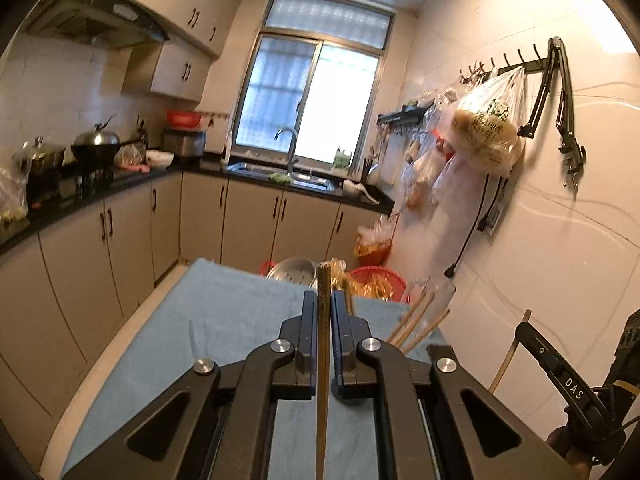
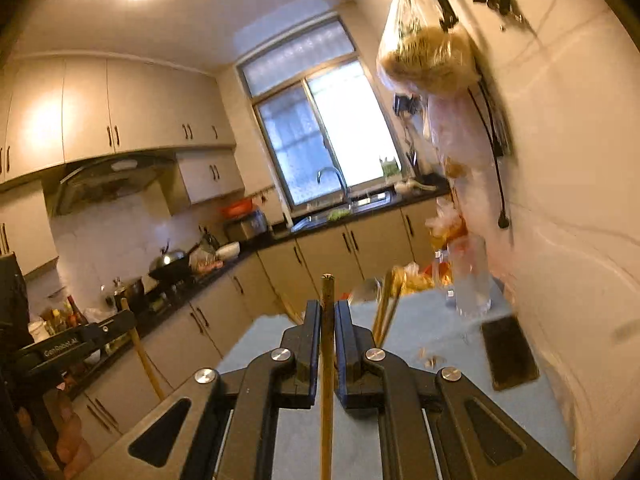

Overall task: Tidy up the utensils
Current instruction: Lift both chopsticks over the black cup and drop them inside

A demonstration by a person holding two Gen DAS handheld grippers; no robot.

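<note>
My left gripper (image 1: 324,300) is shut on a brown wooden chopstick (image 1: 323,360) that runs lengthwise between its jaws, held above the blue-cloth table (image 1: 224,320). My right gripper (image 2: 328,308) is shut on another wooden chopstick (image 2: 327,360), also lengthwise, raised above the table (image 2: 420,328). Several more chopsticks (image 1: 416,322) stand leaning in a clear container (image 1: 434,292) at the table's far right; in the right wrist view they (image 2: 386,308) show blurred just right of my fingers. A clear glass (image 2: 472,280) stands near the wall.
A dark rectangular board (image 2: 510,354) lies on the table by the wall. A metal bowl (image 1: 294,270) and red baskets (image 1: 376,280) sit beyond the table's far edge. Plastic bags (image 1: 484,128) hang on the right wall. Counter, stove and sink (image 1: 280,174) lie behind.
</note>
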